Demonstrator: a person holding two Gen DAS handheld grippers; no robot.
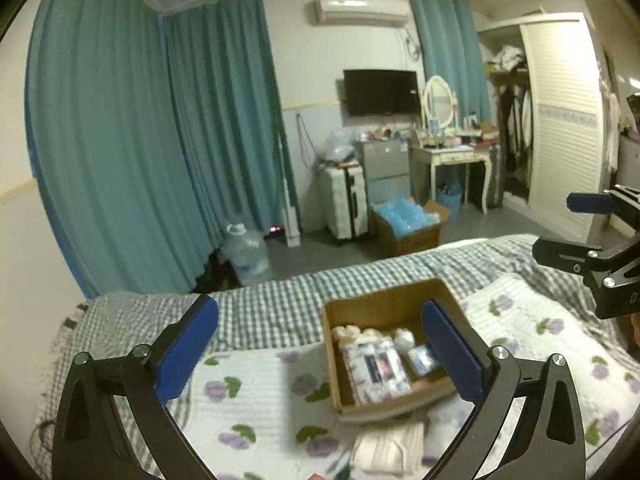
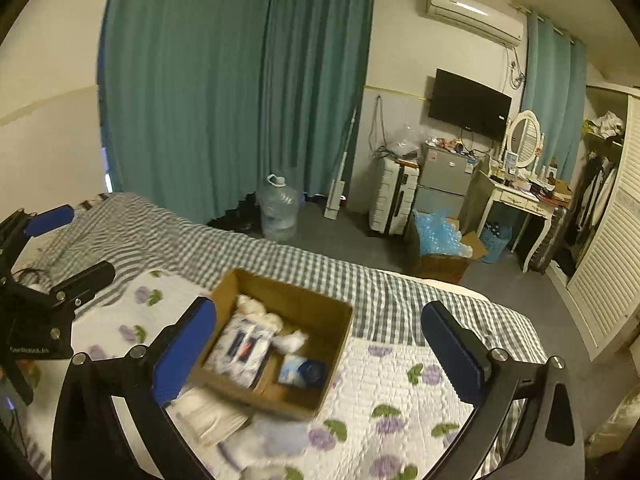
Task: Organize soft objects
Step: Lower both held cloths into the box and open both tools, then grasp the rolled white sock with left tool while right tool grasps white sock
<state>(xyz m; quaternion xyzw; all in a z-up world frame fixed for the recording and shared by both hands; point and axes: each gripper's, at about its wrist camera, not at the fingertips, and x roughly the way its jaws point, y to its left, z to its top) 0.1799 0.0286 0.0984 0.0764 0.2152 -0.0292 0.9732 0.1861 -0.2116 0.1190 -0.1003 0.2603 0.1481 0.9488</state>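
2 spread grippers, left gripper and right gripper, above upright cardboard box.

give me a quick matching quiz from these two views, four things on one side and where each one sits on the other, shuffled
Things:
1. tissue pack
2. folded white cloth
3. water jug
4. cardboard box

Places:
a. on the floor by the teal curtain
b. on the floral quilt, holding soft items
c. inside the box, lying flat
d. on the quilt just outside the box's near edge

Pairs: 1-c, 2-d, 3-a, 4-b
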